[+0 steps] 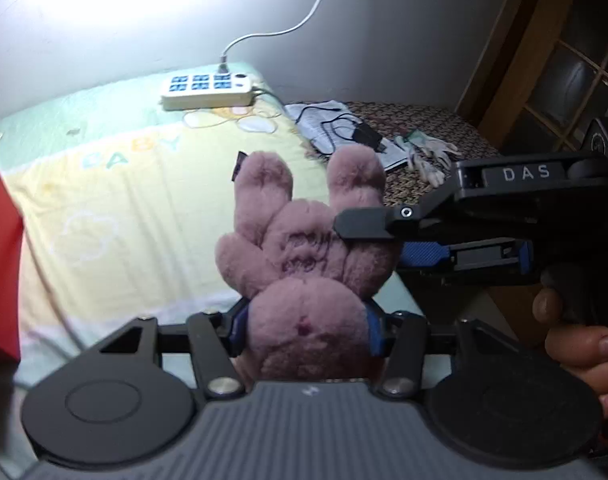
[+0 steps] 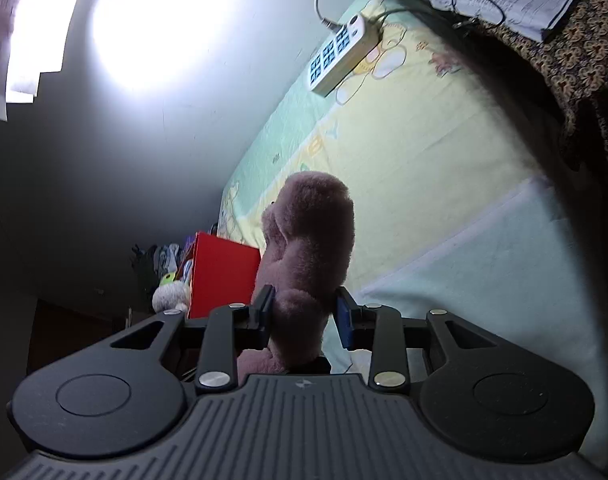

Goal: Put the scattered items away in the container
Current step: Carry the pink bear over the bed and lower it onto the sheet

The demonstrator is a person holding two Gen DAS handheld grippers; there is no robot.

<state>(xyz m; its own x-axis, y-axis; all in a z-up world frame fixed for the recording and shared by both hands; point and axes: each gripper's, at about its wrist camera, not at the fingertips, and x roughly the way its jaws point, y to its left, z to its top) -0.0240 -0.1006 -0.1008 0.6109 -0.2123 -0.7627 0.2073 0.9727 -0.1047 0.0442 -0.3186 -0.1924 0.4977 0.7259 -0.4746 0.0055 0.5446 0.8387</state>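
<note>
A red box (image 1: 0,256) sits at the left edge of the bed (image 1: 116,200); mid-frame a pink plush (image 1: 304,256) is held above the bed, the left gripper (image 1: 304,328) clamping its rounded end between blue-padded fingers (image 1: 374,330); the right gripper (image 2: 304,312) comes in from the right, its fingers (image 2: 344,318) closed on the plush's body; behind, a power strip (image 1: 208,90) lies by the wall (image 1: 384,20); farther right, papers (image 1: 328,124) and a charger (image 1: 368,136) rest on a patterned cloth (image 1: 420,120).
</note>
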